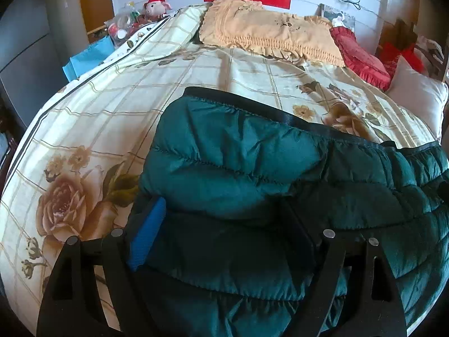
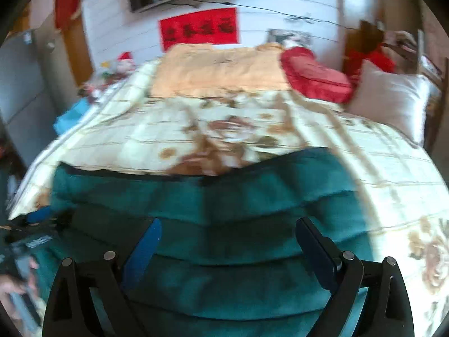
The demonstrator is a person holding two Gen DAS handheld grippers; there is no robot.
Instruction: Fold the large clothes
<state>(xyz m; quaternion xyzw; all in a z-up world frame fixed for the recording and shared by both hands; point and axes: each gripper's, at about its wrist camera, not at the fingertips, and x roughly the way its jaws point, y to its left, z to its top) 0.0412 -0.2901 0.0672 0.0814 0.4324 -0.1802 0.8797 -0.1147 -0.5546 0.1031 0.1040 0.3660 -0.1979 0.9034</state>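
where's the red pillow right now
The red pillow lies at the far end of the bed, right of centre in both views, between the peach blanket and the white pillow, well beyond the green jacket.

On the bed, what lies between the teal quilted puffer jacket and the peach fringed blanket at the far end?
Only bare cream floral bedspread separates the teal quilted puffer jacket from the peach fringed blanket; nothing rests on that stretch, clearest in the left wrist view.

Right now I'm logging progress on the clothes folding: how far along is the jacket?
Done: the green puffer jacket lies on the floral quilt with one layer doubled over. In hand: nothing gripped; the left gripper and right gripper both stand open over it. Left: likely further folds into a compact bundle.
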